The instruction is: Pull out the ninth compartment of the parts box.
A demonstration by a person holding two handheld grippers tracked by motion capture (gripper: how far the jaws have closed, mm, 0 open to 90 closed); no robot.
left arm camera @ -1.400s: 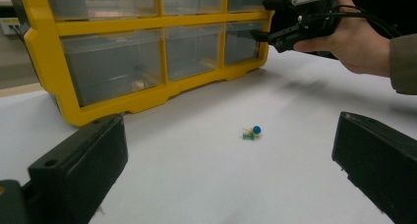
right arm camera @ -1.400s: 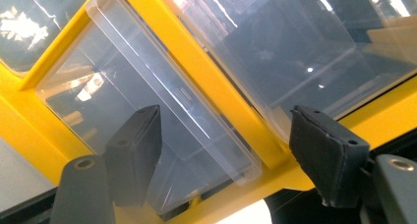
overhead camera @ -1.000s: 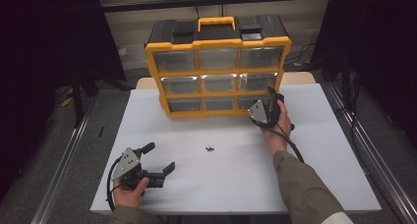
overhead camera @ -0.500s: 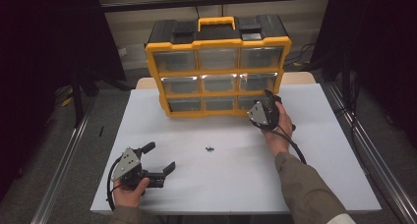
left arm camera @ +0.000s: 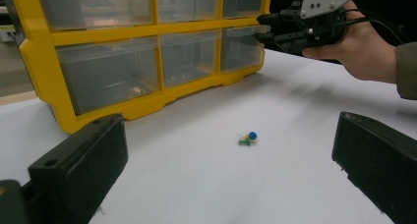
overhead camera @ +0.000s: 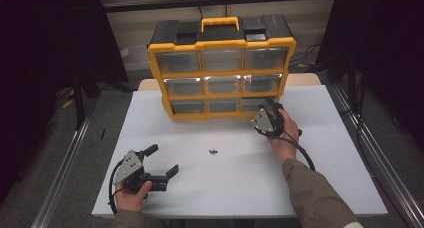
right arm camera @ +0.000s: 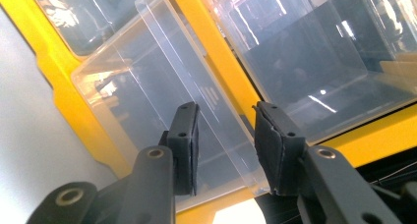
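Organizer cabinet (overhead camera: 222, 68), yellow-framed, stands upright at the table's (overhead camera: 330, 168) far edge. Its bottom-right clear drawer (right arm camera: 162, 121) projects slightly, its front lip between the jaws of the right gripper (right arm camera: 223, 135), which have just been closing to a narrow gap; whether the pads press yet cannot be told. Risk: a skewed pull could jam the drawer or drag the cabinet forward. Left gripper (overhead camera: 159, 162) rests on the table, jaws wide, empty. Small coloured pins (left arm camera: 248, 138) lie loose mid-table and could be swept off.
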